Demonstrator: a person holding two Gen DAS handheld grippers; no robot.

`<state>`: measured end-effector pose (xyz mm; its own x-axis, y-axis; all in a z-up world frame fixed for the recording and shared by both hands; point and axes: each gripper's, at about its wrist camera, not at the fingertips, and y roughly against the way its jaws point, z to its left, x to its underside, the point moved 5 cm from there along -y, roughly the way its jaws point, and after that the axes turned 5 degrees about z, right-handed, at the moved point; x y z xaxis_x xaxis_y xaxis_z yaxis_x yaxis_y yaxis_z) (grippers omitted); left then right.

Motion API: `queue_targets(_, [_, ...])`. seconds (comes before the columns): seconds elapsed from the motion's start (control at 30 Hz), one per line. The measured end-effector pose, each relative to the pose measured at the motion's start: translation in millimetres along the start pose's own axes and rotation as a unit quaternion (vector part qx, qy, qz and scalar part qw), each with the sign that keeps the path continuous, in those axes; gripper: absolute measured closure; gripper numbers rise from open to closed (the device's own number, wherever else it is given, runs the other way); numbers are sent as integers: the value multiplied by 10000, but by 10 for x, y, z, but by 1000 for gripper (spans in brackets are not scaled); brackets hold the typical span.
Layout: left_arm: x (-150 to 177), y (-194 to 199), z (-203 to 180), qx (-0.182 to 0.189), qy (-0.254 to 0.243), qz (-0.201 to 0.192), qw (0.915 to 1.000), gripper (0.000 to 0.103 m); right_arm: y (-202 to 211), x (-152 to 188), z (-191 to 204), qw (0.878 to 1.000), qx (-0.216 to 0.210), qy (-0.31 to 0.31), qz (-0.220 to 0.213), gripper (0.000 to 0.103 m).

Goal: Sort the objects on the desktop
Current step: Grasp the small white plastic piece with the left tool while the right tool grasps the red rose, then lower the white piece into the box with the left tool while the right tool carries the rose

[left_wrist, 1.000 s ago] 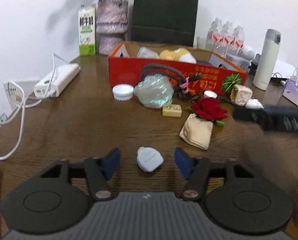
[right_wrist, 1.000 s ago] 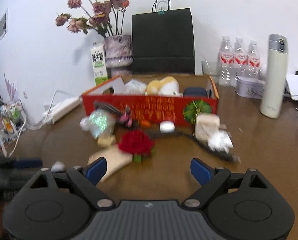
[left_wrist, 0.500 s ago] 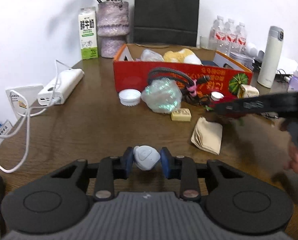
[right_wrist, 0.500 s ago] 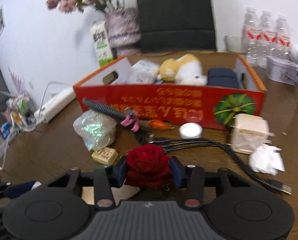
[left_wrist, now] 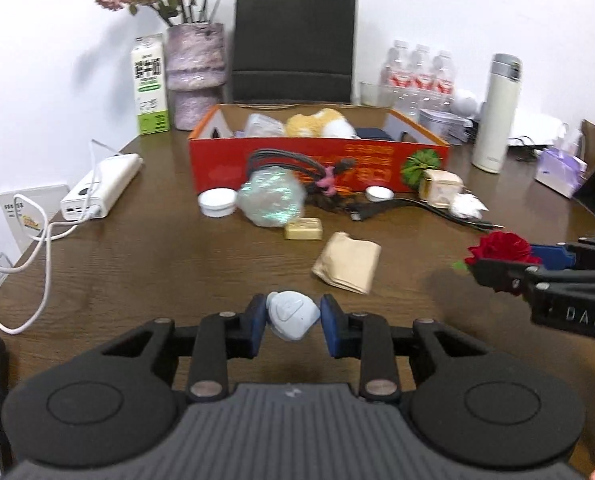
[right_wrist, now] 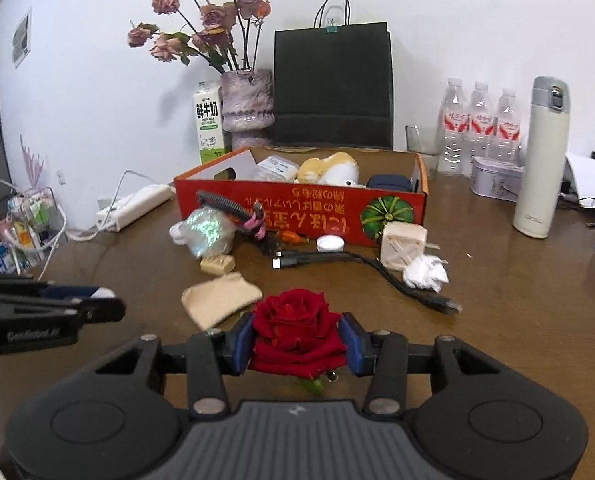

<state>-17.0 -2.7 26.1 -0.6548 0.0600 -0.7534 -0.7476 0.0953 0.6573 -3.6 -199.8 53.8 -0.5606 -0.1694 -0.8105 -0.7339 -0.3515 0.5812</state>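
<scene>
My left gripper [left_wrist: 293,322] is shut on a small pale blue-white rounded case [left_wrist: 292,315], held just above the brown table. My right gripper [right_wrist: 299,340] is shut on a red rose [right_wrist: 299,326], lifted off the table. From the left wrist view the rose [left_wrist: 499,249] and the right gripper [left_wrist: 509,264] hang at the far right. In the right wrist view the left gripper [right_wrist: 97,300] comes in from the left edge. A red cardboard box [right_wrist: 297,210] with a plush toy and other items inside stands behind the clutter.
Loose on the table lie a tan pouch [right_wrist: 219,299], an iridescent bag [right_wrist: 209,232], a beige block [right_wrist: 217,265], black cables [right_wrist: 361,264], a cream charger [right_wrist: 402,246], crumpled tissue [right_wrist: 424,274] and a white lid [left_wrist: 217,203]. A thermos [right_wrist: 539,160], bottles, a vase and a black bag stand at the back.
Both grippers closed: the left on the pale case, the right on the rose. The rose has left its spot by the tan pouch and moved right with the right gripper; the case has lifted slightly.
</scene>
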Motion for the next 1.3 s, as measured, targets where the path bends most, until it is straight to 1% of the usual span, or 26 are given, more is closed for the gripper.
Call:
queue_targets(0.1, [5, 120, -84, 46, -37, -116, 9999, 73, 150, 77, 50, 9998, -170, -3, -86, 59])
queue_targets(0.23, [2, 268, -130, 65, -46, -260, 9996, 73, 300, 177, 156, 9992, -278, 224, -189, 59])
queue_targets(0.37, [-55, 378, -131, 133, 3, -340, 9993, 73, 474, 180, 184, 9986, -303, 185, -402, 59])
queue_targets(0.43, [-99, 431, -124, 203, 6, -392, 9990, 73, 538, 130, 148, 9981, -282, 134, -526, 59])
queue_targets(0.5, [-190, 468, -90, 290, 27, -453, 9985, 73, 580, 41, 97, 9976, -298, 43, -622, 59])
queue_targets(0.57, [-369, 467, -12, 426, 68, -499, 9978, 73, 591, -133, 21, 9969, -317, -43, -716, 59])
queue_targets(0.67, [-786, 382, 145, 535, 40, -606, 9967, 73, 537, -519, -124, 9948, -456, -320, -851, 59])
queue_targets(0.73, [-1110, 206, 266, 461, -13, -597, 9971, 73, 430, -832, -244, 9934, -483, -517, -897, 59])
queue_targets(0.77, [-1281, 67, 322, 431, -68, -513, 9977, 73, 340, -996, -293, 9930, -452, -591, -922, 59])
queue_targets(0.83, [-1576, -239, 385, 458, -175, -293, 9984, 72, 58, -1302, -329, 9942, -420, -566, -809, 58])
queue_targets(0.87, [-1727, -448, 389, 531, -280, -112, 9981, 72, -143, -1460, -333, 9950, -428, -545, -715, 57])
queue_targets(0.9, [-1826, -626, 409, 553, -279, 35, 9981, 72, -330, -1589, -333, 9959, -454, -504, -596, 56])
queue_targets(0.97, [-2000, -1020, 438, 526, -276, 349, 9976, 72, -758, -1841, -325, 9975, -399, -472, -353, 57])
queue_targets(1.03, [-2132, -1441, 511, 353, -177, 659, 9970, 72, -1175, -2037, -307, 9985, -378, -371, -162, 58])
queue_targets(1.07, [-2191, -1662, 567, 222, -118, 827, 9963, 72, -1417, -2126, -309, 9986, -396, -348, 8, 59])
queue_targets(1.1, [-2216, -1813, 624, 124, -51, 941, 9955, 72, -1624, -2196, -326, 9982, -391, -406, 182, 59])
queue_targets(1.13, [-2229, -1979, 694, 126, 63, 1114, 9937, 72, -1830, -2247, -344, 9976, -366, -482, 347, 59])
queue_targets(1.2, [-2238, -2281, 826, 295, 339, 1476, 9880, 72, -2215, -2298, -340, 9970, -242, -338, 648, 59])
queue_targets(1.23, [-2233, -2366, 882, 279, 499, 1503, 9870, 69, -2390, -2289, -345, 9967, -101, -235, 775, 57])
queue_targets(1.27, [-2231, -2409, 913, 300, 536, 1439, 9877, 66, -2548, -2269, -368, 9955, 12, -225, 923, 56])
queue_targets(1.3, [-2235, -2413, 923, 362, 473, 1340, 9892, 56, -2664, -2240, -396, 9938, 39, -269, 1077, 54])
